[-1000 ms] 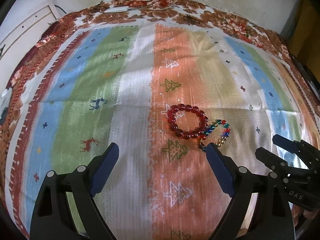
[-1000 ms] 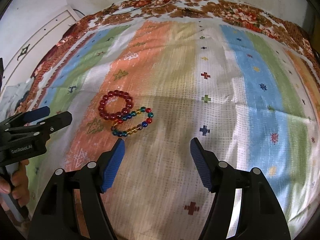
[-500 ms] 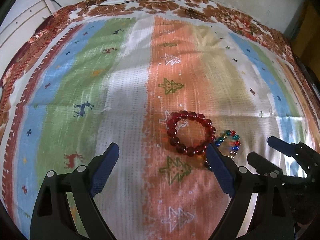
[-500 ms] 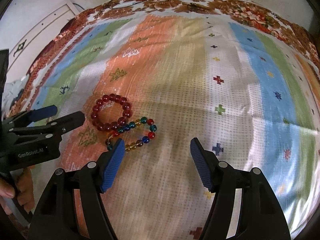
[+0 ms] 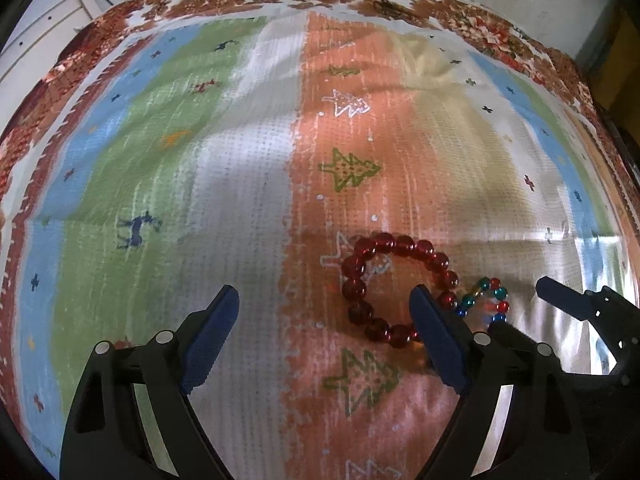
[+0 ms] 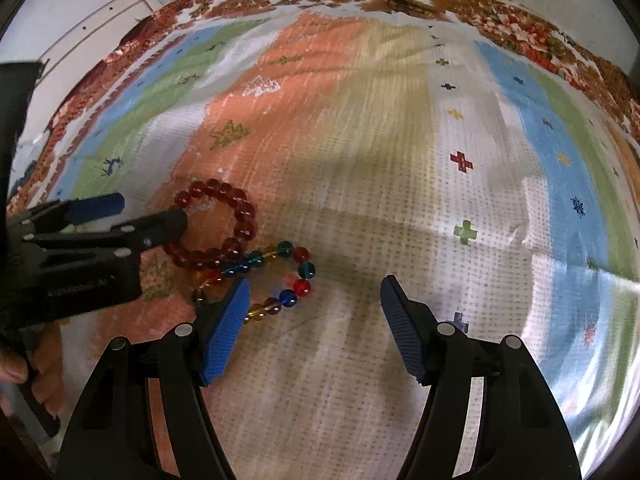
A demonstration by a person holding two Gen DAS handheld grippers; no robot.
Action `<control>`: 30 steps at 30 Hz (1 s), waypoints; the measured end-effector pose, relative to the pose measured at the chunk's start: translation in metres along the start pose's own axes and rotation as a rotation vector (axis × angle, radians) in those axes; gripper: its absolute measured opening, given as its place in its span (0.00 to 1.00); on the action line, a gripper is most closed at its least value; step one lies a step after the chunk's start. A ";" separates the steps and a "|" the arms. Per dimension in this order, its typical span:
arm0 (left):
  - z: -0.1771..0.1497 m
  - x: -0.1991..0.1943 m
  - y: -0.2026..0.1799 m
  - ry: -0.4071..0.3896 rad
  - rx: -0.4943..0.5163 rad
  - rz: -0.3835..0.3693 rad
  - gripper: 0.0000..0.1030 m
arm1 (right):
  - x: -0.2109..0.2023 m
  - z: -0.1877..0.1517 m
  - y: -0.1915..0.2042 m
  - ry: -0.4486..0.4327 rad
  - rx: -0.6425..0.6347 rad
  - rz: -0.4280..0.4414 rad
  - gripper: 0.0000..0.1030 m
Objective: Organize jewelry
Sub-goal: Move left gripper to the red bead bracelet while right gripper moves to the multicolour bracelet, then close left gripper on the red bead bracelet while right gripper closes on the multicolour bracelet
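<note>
A red bead bracelet (image 5: 396, 284) lies on the striped cloth (image 5: 248, 200), touching a multicoloured bead bracelet (image 5: 486, 298) to its right. My left gripper (image 5: 324, 324) is open, low over the cloth, with its right finger (image 5: 436, 340) over the red bracelet's right side. In the right wrist view the red bracelet (image 6: 224, 224) and the multicoloured bracelet (image 6: 280, 276) lie at lower left. My right gripper (image 6: 314, 312) is open, its left finger (image 6: 226, 328) covering the multicoloured bracelet's near end. The left gripper (image 6: 132, 216) shows there at the left, over the red bracelet.
The cloth has a brown floral border (image 5: 440, 4) at the far edge. A white cabinet (image 6: 100, 28) stands at the back left. The holder's hand (image 6: 12, 364) shows at the left edge.
Both grippers have moved forward and lower toward the two bracelets, which now lie closer to the fingers. The bracelets have not moved. Both grippers stay open.
</note>
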State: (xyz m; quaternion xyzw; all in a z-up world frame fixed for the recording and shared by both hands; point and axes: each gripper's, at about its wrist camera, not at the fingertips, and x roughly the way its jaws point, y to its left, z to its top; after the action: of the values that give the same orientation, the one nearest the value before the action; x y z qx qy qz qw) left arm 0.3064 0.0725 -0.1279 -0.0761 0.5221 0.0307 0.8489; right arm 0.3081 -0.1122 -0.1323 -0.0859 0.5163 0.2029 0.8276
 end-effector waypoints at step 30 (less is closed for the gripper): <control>-0.005 -0.020 0.013 0.044 0.047 0.028 0.12 | -0.021 -0.007 -0.011 -0.009 -0.005 -0.038 0.10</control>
State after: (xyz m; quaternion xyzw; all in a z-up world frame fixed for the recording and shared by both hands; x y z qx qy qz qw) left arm 0.2913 0.0847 -0.1141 -0.0493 0.5424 0.0285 0.8382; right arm 0.2986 -0.1299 -0.1174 -0.0970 0.5102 0.1887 0.8334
